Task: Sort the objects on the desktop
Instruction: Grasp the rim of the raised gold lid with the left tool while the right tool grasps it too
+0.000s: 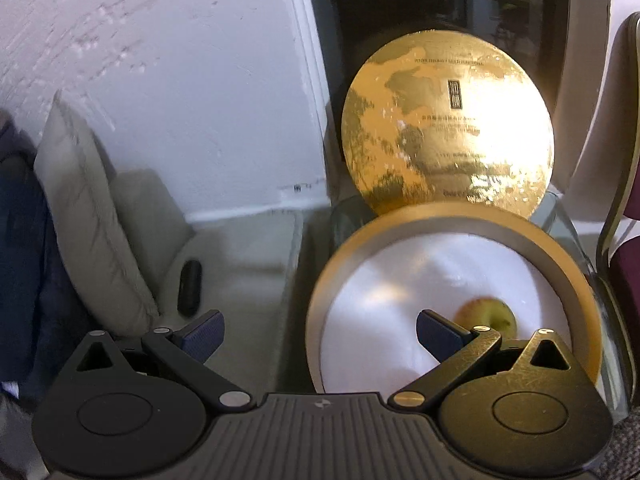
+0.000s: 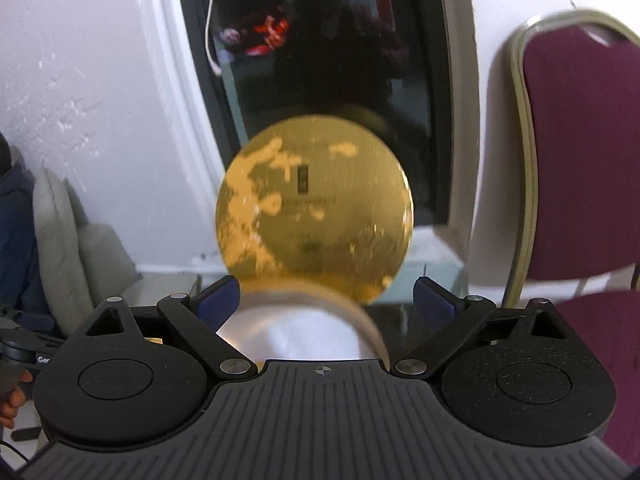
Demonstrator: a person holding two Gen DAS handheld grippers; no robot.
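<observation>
Both your tongs, left (image 1: 320, 330) and right (image 2: 327, 294), gape empty; the apple (image 1: 486, 316) lies inside the round gold box (image 1: 560, 248), below its propped lid (image 1: 448, 120). It looks firm, smooth, bruisable: pinch across its middle, gently

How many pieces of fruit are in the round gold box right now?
1: an apple lies on the white lining of the round gold box, near its front, partly behind the left gripper. More may be hidden.

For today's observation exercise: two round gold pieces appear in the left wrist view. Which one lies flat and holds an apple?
The round box base, nearer the camera: it lies flat, white-lined, with the apple inside. The gold lid stands upright behind it.
</observation>
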